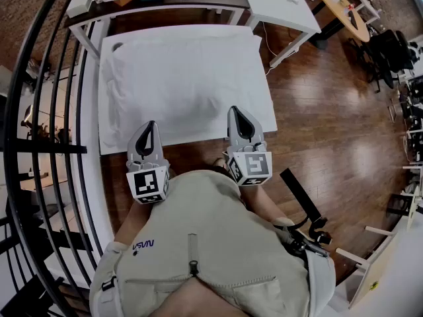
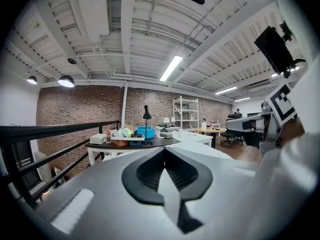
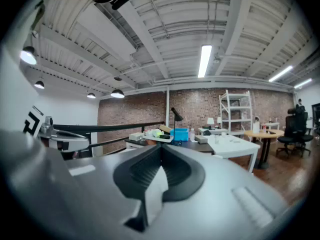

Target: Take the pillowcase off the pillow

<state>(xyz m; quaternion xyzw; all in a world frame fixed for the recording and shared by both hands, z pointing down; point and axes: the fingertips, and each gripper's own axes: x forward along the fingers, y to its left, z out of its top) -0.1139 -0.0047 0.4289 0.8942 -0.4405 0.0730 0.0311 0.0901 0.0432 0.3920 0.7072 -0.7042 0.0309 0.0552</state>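
A white pillow in its pillowcase (image 1: 178, 78) lies flat on a white-topped table (image 1: 106, 147) in front of me in the head view. My left gripper (image 1: 149, 127) hovers at the table's near edge, left of centre, jaws together with nothing in them. My right gripper (image 1: 236, 112) is over the near edge of the pillow, also shut and empty. In the left gripper view the left gripper (image 2: 164, 152) points level over the table toward the back desk. The right gripper (image 3: 161, 149) shows the same closed jaws in the right gripper view. Neither gripper visibly touches the fabric.
A black railing (image 1: 39, 131) runs along the left. Behind the pillow stands a dark desk (image 1: 198, 2) with clutter, and a white table (image 1: 284, 8) at the back right. Wooden floor (image 1: 330, 124) lies to the right, with office chairs (image 1: 390, 51) beyond.
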